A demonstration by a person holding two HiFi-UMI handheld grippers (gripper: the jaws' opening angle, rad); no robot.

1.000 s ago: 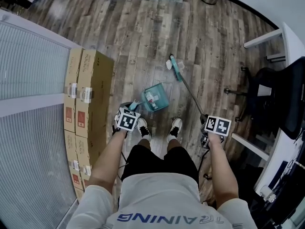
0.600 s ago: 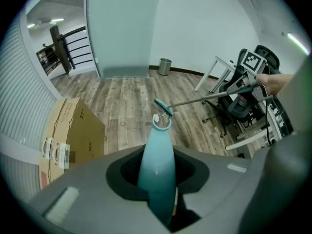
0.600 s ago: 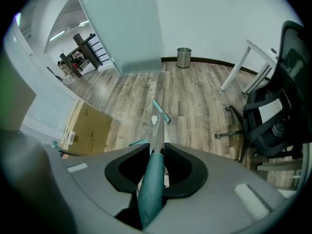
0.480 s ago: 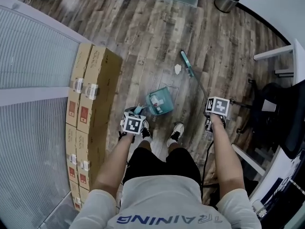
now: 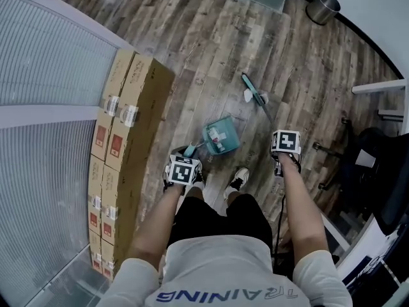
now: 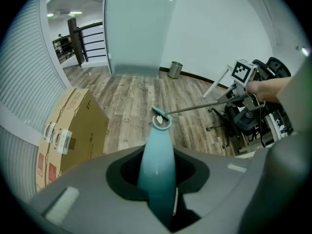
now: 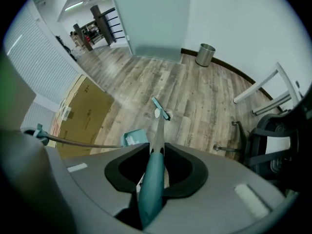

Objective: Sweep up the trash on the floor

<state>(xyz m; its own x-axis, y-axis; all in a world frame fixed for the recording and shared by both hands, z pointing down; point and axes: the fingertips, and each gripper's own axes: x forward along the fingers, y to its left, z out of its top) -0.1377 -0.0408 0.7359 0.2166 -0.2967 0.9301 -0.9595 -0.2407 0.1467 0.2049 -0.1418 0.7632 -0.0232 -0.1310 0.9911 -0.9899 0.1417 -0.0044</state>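
Head view shows the left gripper (image 5: 182, 171) with jaws clamped on the dustpan (image 5: 221, 137) handle, the right gripper (image 5: 285, 147) with jaws clamped on the broom (image 5: 254, 90) handle. White trash (image 5: 248, 97) lies on the floor (image 5: 211, 37) against the broom head, near the dustpan.

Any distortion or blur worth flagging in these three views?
Head view: fisheye bends the cardboard boxes; sharp overall. Left gripper view: dark round vignette, dustpan handle soft up close. Right gripper view: same vignette, broom handle blurred nearby, floor crisp.
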